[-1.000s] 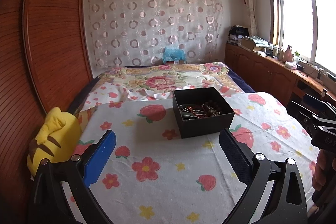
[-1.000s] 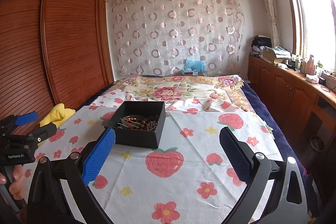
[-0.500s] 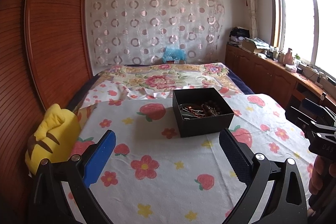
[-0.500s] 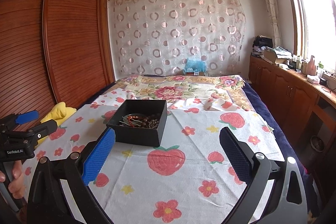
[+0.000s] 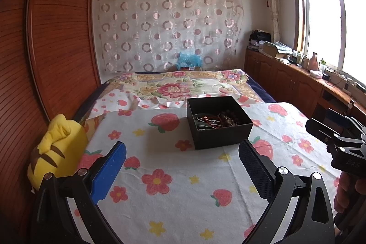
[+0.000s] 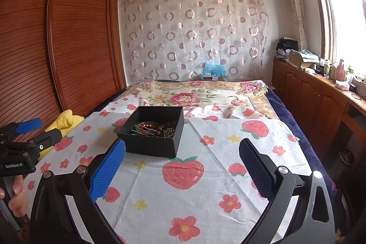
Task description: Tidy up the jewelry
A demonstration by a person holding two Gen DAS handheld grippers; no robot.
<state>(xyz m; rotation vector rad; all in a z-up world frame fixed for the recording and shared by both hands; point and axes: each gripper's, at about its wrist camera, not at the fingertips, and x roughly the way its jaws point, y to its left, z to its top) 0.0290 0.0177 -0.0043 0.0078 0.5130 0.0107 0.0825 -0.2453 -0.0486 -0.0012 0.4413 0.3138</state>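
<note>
A black box (image 5: 219, 122) sits on the strawberry-print cloth (image 5: 178, 175) covering the bed, with the jewelry (image 6: 155, 128) tangled inside it. The left gripper (image 5: 181, 166) and right gripper (image 6: 181, 164) hover short of the box, fingers spread wide, holding nothing. A yellow plush toy (image 5: 57, 148) lies left of the box.

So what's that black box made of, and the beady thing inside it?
The black box looks like matte cardboard: thin straight walls, sharp folded corners, no shine. The beady string inside looks like dark brown wood or seed beads with a dull polish, though plastic can't be ruled out. The red twisted piece beside it could be cord or wire.
</note>
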